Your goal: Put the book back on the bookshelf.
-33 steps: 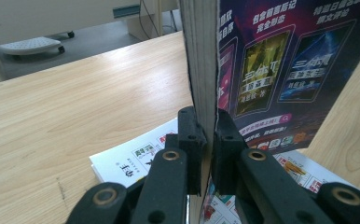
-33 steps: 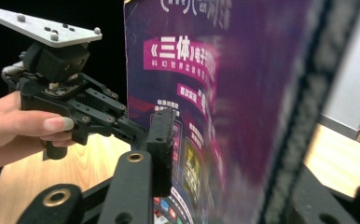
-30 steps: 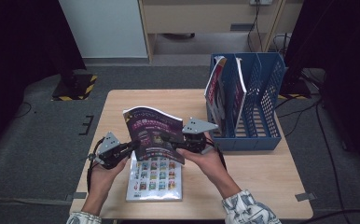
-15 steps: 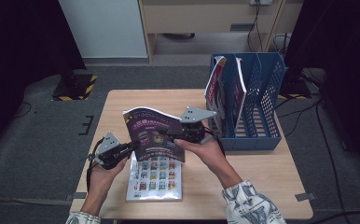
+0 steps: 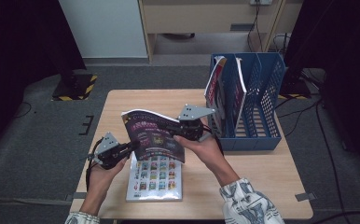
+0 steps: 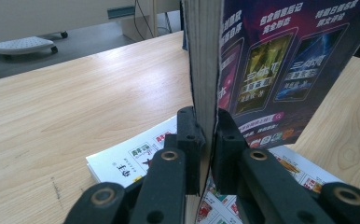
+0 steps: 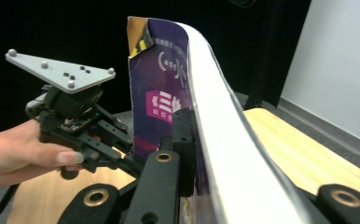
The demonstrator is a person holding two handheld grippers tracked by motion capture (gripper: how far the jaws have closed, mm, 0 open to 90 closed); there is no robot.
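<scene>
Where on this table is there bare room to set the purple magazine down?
The bare table is widest along the far edge, left of the blue file rack. There is also room at the near right, between the flat magazine and the right edge. It is crowded mid-table, where the left gripper and right gripper clamp the purple magazine.

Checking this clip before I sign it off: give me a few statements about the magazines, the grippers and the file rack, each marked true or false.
1. Both grippers are clamped on the purple magazine. True: the left gripper and the right gripper each pinch an edge.
2. The purple magazine lies flat on the table. False: it is held up above it.
3. A second magazine lies on the table beneath it. True.
4. The blue file rack is empty. False: magazines already stand in its left slots.
</scene>
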